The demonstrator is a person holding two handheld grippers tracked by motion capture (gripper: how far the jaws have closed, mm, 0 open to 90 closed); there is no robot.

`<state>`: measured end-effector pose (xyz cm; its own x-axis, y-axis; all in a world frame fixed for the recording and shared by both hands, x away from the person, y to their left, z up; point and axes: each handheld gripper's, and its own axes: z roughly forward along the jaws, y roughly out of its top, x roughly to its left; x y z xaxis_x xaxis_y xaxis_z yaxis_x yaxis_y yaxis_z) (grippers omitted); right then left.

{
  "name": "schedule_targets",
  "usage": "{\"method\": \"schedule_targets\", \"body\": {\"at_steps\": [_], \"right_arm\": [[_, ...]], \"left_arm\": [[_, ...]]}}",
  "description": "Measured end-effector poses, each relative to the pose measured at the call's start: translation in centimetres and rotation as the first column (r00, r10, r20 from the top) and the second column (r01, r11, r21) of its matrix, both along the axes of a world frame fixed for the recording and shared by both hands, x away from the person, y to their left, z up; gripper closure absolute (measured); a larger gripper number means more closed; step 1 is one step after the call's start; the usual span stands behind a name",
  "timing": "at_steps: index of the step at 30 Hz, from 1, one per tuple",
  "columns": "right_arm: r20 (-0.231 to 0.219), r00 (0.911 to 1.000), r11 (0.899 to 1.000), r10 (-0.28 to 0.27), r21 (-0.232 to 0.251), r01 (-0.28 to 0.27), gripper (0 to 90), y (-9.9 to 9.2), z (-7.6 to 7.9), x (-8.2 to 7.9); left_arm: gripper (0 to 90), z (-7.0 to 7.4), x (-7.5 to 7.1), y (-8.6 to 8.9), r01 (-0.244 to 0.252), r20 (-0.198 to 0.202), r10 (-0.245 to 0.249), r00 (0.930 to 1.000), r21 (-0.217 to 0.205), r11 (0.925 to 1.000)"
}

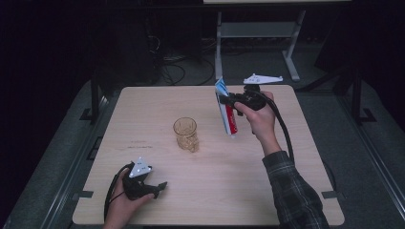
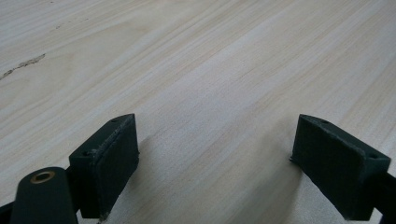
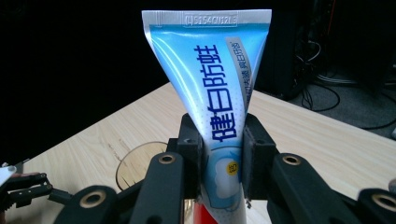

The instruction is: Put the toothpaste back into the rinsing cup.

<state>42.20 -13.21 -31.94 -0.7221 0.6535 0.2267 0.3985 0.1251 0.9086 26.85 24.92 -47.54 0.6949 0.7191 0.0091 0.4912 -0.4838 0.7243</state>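
Fingers first, going from the left: the left gripper (image 1: 160, 186) sits low on the near-left part of the desk (image 1: 239, 191), and its two black fingers (image 2: 109, 156) stand wide apart with nothing but bare wood between them. It looks parked to me.

In the middle of the desk there's a clear amber glass cup (image 1: 186, 134), standing upright with nothing visible in it.

Over on the right, the right gripper (image 1: 228, 101) is held up above the desk, well clear of the wood, and its fingers (image 3: 190, 149) are clamped on a toothpaste tube (image 3: 212, 93). The tube hangs nearly vertical: flat crimped end up, red cap end down, a bit to the right of the cup and higher than its rim. The pads pinch it from both sides around the middle of the body, so the crimp sticks out well past the fingertips.

As for handling, I'd guess it's light, soft-walled and a bit glossy, so it'll squash rather than resist. Squeeze too hard and it buckles or paste pushes toward the cap; too soft and the slick skin could slide. Mid-body where it's fuller seems a sensible place to hold, better than the thin floppy crimp. The cup looks like the fragile bit, so go easy near it.
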Motion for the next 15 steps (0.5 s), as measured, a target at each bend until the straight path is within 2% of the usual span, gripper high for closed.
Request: {"method": "schedule_targets", "body": {"at_steps": [15], "right_arm": [[0.035, 0.9984, 0.999, 0.043, 0.015, -0.044, 72.5, 2.3, 1.6, 0.3]], "left_arm": [[13.4, 0.0, 0.0, 0.0, -0.002, 0.000, 0.002, 1.0000, -0.003, 1.0000]]}}
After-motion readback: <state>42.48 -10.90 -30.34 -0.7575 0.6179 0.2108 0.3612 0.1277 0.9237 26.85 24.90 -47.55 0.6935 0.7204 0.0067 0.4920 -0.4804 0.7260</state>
